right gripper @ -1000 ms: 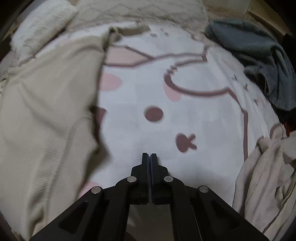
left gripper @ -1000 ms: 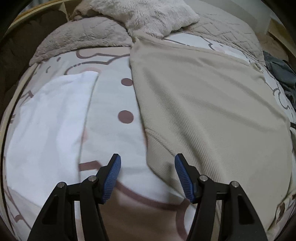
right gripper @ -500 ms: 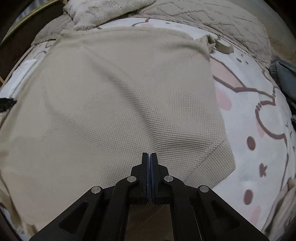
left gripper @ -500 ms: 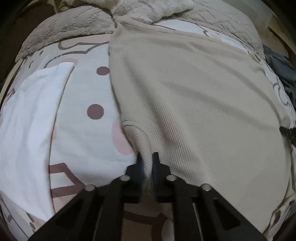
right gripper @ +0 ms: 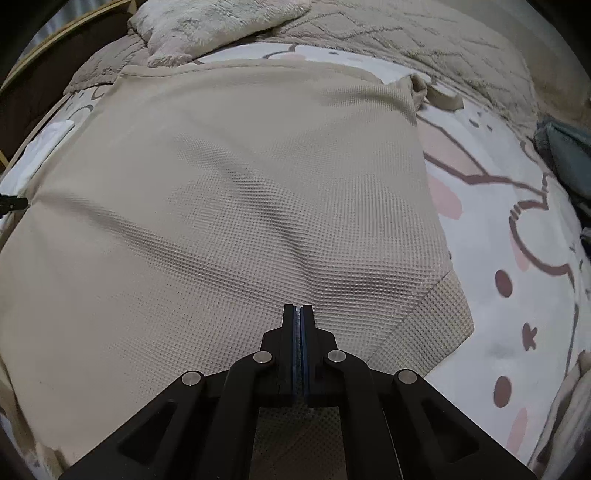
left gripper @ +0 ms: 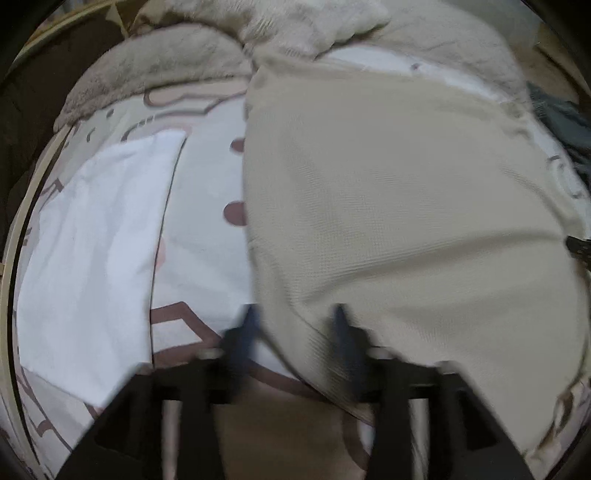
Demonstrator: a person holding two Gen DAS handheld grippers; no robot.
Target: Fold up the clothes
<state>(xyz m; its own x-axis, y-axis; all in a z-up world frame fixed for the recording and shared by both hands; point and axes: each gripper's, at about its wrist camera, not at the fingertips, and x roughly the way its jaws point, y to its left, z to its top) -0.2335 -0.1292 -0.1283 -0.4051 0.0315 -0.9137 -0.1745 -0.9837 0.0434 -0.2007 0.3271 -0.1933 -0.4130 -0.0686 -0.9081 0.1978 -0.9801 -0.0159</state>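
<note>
A beige waffle-knit garment (left gripper: 388,221) lies spread flat on the bed, filling most of the right wrist view (right gripper: 221,221). My left gripper (left gripper: 297,325) is blurred at the garment's near left corner. Its jaws are opening, and the cloth's edge lies loose between them without being pinched. My right gripper (right gripper: 297,314) is shut, its tips over the garment's near right part, close to a turned-up hem corner (right gripper: 424,325). I see nothing caught between its pads. Faint creases run across the cloth ahead of it.
A folded white garment (left gripper: 92,240) lies left of the beige one on the cartoon-print bedsheet (right gripper: 517,258). Fluffy pale blankets (right gripper: 207,26) bunch at the far end. A grey-blue garment (right gripper: 569,155) sits at the right edge. The bed's wooden rim (left gripper: 22,206) runs along the left.
The left gripper closed on the garment's near left edge, then opened again and drew back slightly. The right gripper, shut throughout, swung from the bare sheet over onto the beige garment.
</note>
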